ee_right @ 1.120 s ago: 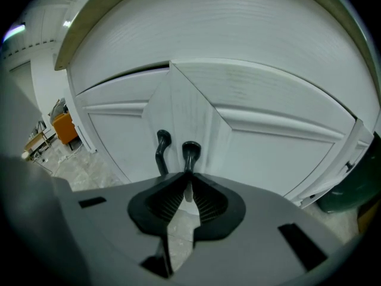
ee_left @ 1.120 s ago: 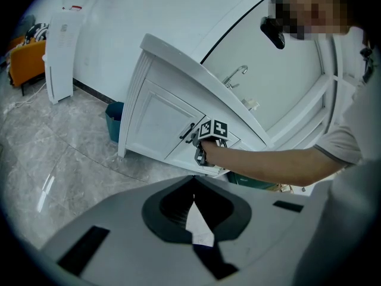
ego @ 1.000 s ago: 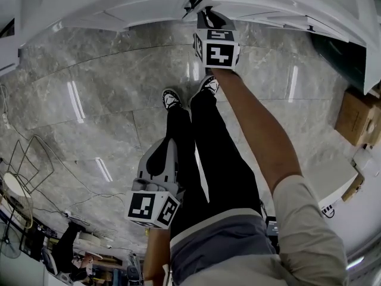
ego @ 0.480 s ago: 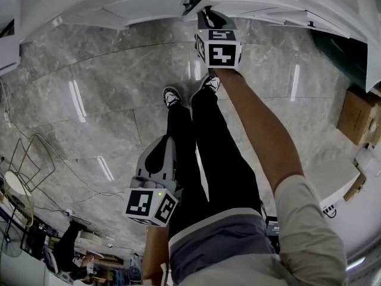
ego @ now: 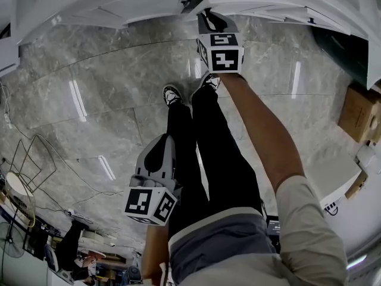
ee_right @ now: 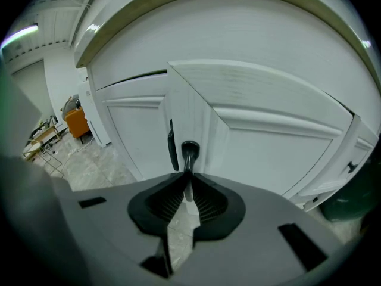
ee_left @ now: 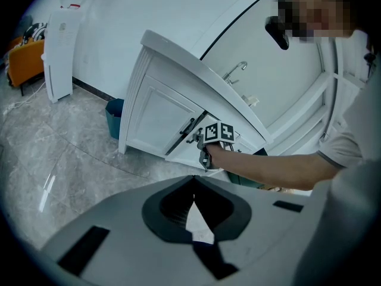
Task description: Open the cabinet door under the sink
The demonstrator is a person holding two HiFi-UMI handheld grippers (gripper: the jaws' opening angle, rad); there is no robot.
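At the far cabinet door point(ee_right: 268, 142), right gripper point(ee_right: 188, 174) clamps the dark handle point(ee_right: 189, 149); a skewed pull could slip it free. Left gripper point(ee_left: 194, 201) closed, empty.

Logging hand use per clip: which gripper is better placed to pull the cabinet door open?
Right. The right gripper has its fingers shut on the door handle, with the cabinet door ajar. The left gripper hangs shut and empty beside the person's leg, away from the cabinet.
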